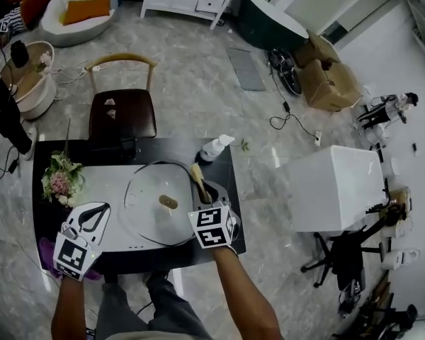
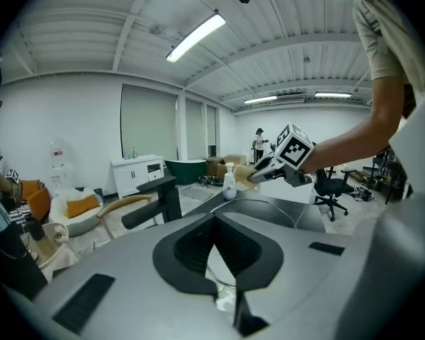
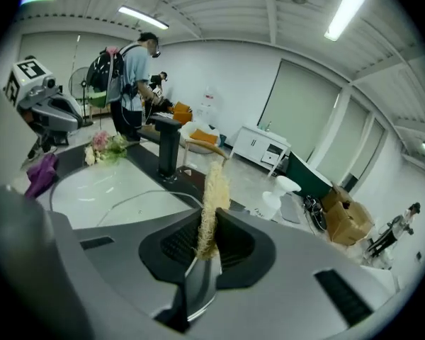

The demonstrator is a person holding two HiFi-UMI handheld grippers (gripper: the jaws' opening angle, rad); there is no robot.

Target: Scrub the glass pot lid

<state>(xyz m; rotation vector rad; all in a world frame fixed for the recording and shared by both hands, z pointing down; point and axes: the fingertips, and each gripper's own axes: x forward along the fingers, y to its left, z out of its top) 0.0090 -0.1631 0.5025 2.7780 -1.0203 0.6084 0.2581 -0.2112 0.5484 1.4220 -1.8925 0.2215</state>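
While you hold both tools over the dark counter (image 1: 225,172), the glass pot lid (image 1: 152,222) lies flat on the white basin (image 1: 103,183) with its tan knob (image 1: 168,202) facing up. Your right claw (image 1: 207,198) sits at the lid's right rim, clamped narrow on a tan fibrous scrubber (image 1: 197,176). In the right gripper view the scrubber stands up out of the jaws, and both pads are tight against it. Your left claw (image 1: 92,214) hovers at the near left, just beside the lid's left edge but apart from it, with its jaws closed against each other. A bunch of flowers (image 1: 60,179) lies at the counter's left end. A white pump bottle (image 1: 216,147) stands at the far edge beyond the lid. A chair (image 1: 122,108) with a dark seat stands on the floor past the counter.
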